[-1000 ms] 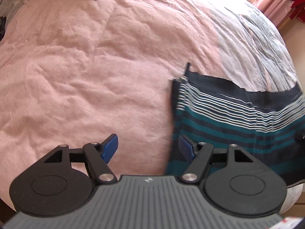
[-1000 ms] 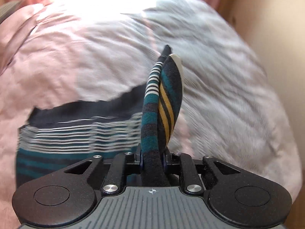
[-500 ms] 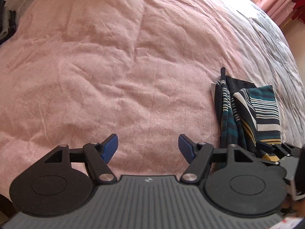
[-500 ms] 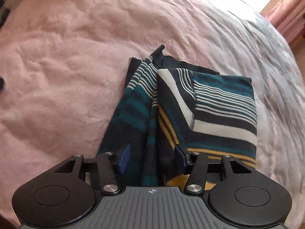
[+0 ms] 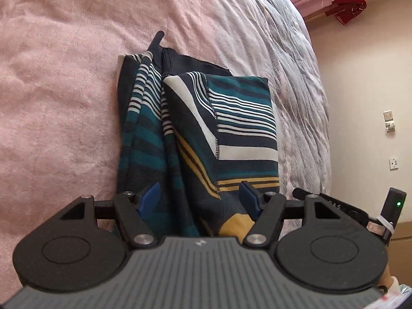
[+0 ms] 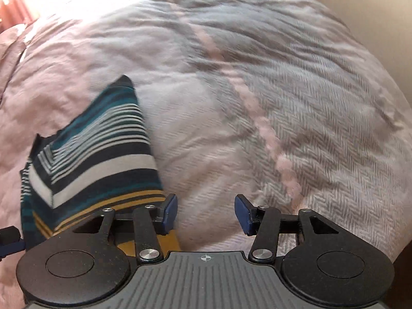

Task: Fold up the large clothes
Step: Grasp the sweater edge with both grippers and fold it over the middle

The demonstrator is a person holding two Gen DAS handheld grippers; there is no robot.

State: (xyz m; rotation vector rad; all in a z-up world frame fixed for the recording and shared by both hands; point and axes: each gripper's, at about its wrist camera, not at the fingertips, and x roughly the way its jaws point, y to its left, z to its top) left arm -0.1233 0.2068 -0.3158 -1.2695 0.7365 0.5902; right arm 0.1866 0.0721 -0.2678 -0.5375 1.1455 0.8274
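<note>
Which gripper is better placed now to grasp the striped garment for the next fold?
Left. The left gripper, jaws closing, already straddles the near end of the striped garment. The right gripper, also closing, hangs over bare quilt beside it.

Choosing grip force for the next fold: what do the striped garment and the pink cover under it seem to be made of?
Striped garment: looks like a soft matte knit, perhaps cotton jersey; visible stitched seam, limp folds, no sheen. Pink cover: seems a fuzzy, towel-like fabric; napped, crinkled surface. The grey-white bedspread beside it looks woven, with a herringbone texture. Exact fibres cannot be told.
</note>
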